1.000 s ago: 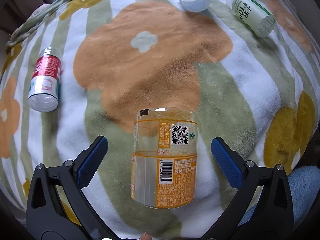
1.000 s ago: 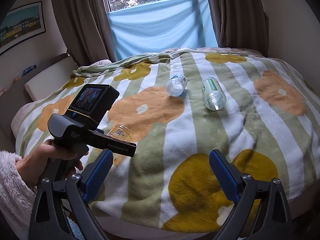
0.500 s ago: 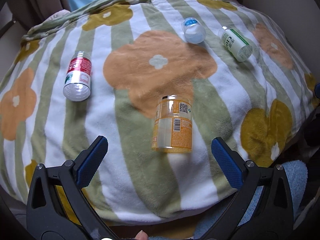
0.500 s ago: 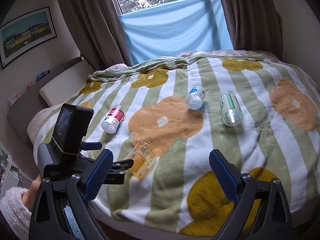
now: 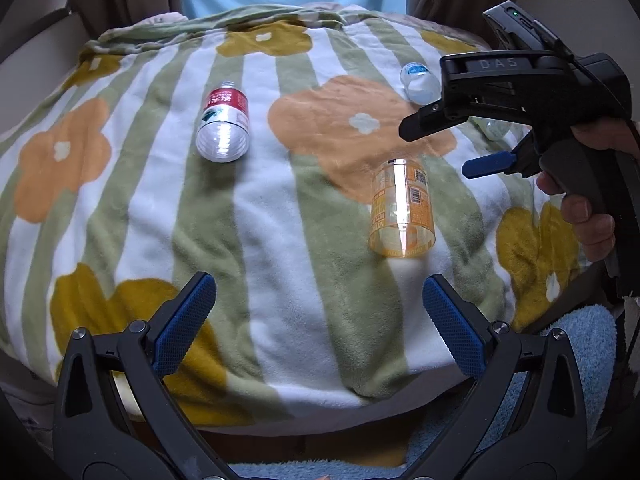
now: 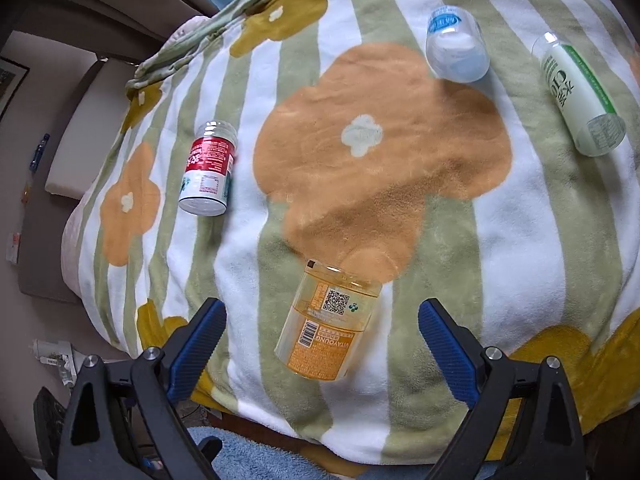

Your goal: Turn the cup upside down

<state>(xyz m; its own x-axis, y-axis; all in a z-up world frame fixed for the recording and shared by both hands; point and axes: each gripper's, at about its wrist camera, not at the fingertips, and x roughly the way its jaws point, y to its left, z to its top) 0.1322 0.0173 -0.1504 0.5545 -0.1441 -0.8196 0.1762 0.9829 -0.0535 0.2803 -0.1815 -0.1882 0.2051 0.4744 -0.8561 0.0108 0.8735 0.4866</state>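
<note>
A clear cup with an orange label [image 5: 402,210] lies on its side on the flowered blanket, open end toward me. It also shows in the right wrist view [image 6: 326,326], just ahead of and between the fingers of my right gripper [image 6: 322,336], which is open and empty. My left gripper [image 5: 318,314] is open and empty, held back near the bed's front edge, with the cup ahead and to its right. The right gripper's body and the hand that holds it show at the right of the left wrist view [image 5: 532,92].
Other cups lie on the striped blanket [image 6: 516,216]: a red-labelled one [image 6: 208,170] at the left, a blue-labelled one [image 6: 456,46] and a green-labelled one [image 6: 576,98] at the far right. A light blue towel [image 5: 580,344] lies below the bed's edge.
My left gripper has pulled back from the orange cup and shifted left. My right gripper has come forward and tilted down over the cup. The cup lies where it was.
</note>
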